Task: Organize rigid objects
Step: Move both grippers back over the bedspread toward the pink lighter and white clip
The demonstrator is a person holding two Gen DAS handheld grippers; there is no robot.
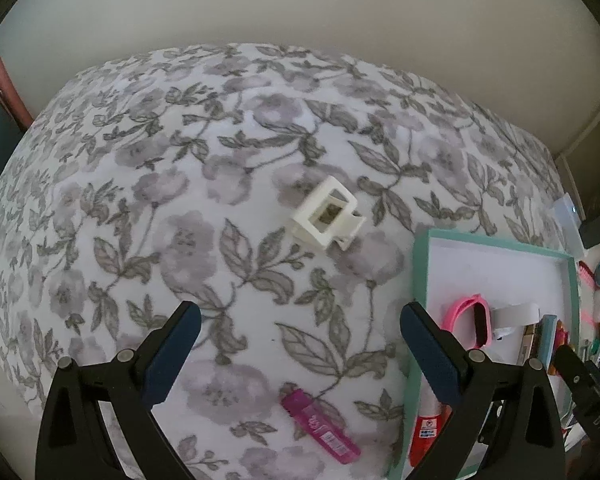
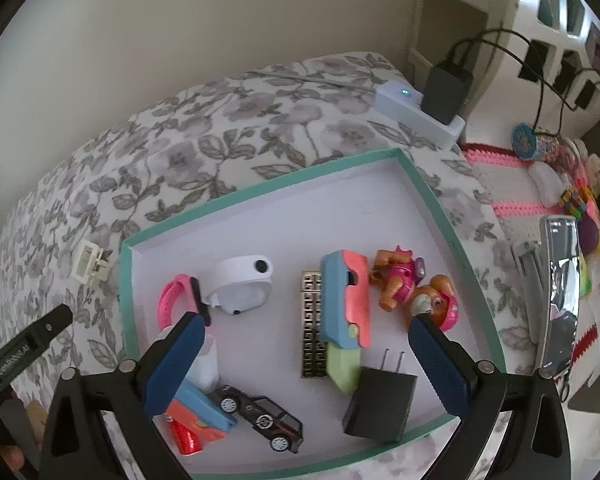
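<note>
A white hair clip (image 1: 325, 214) lies on the floral bedspread, well ahead of my left gripper (image 1: 300, 320), which is open with nothing between its fingers. A pink lighter (image 1: 320, 426) lies on the cloth below and between those fingers. My right gripper (image 2: 304, 328) hangs open over the teal-rimmed tray (image 2: 260, 190). In the tray lie a pink band (image 2: 172, 296), a white camera (image 2: 242, 284), a blue and coral toy (image 2: 346, 300), two pup figures (image 2: 416, 288), a black plug (image 2: 382, 404), a black toy car (image 2: 260, 416) and a patterned strip (image 2: 312, 324). The clip (image 2: 90, 264) lies left of the tray.
A white power strip (image 2: 418, 114) with a black adapter sits at the bed's far corner. A phone (image 2: 560, 292) on a stand and several colourful toys lie right of the tray on a pink-trimmed mat (image 2: 504, 184). The left gripper's arm (image 2: 24, 348) reaches in at left.
</note>
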